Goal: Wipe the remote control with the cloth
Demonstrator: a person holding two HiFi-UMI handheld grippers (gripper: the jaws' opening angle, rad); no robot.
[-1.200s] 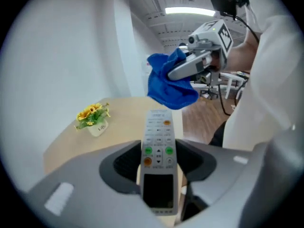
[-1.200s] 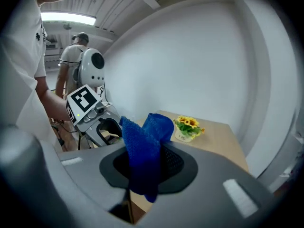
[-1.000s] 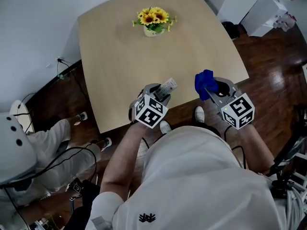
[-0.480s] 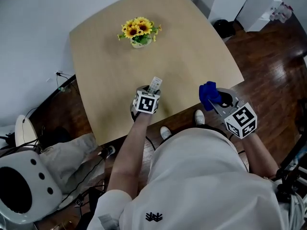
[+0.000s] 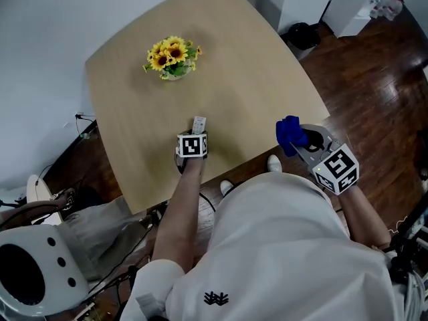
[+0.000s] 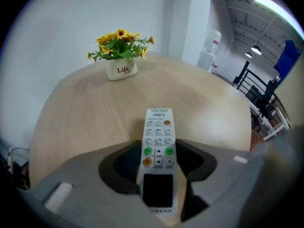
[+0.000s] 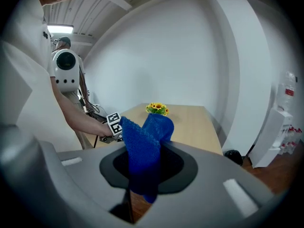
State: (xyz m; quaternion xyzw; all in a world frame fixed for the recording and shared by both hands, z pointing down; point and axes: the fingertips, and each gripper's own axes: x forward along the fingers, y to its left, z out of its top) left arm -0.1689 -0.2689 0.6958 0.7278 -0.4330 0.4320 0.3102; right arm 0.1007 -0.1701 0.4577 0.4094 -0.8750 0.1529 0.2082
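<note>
The white remote control [image 5: 198, 124] [image 6: 158, 141] sticks out forward from my left gripper [image 5: 196, 134] [image 6: 159, 175], which is shut on its lower end, buttons facing up. The remote hangs low over the near part of the wooden table [image 5: 234, 65], pointing toward the flowers. The blue cloth [image 5: 289, 134] [image 7: 145, 146] is bunched and pinched in my right gripper [image 5: 297, 139] [image 7: 142, 175], which is shut on it. That gripper hovers beyond the table's near right edge, above the floor, well apart from the remote.
A pot of sunflowers [image 5: 170, 59] [image 6: 121, 56] stands at the table's far side. A white rounded machine [image 5: 27, 273] and cables sit on the floor at lower left. A white cabinet [image 5: 354, 2] and a black object [image 5: 301, 35] lie beyond the table's right corner.
My left gripper has moved forward over the table and lower, rolling so the remote now points straight away. My right gripper still holds the cloth off the table's right edge.
</note>
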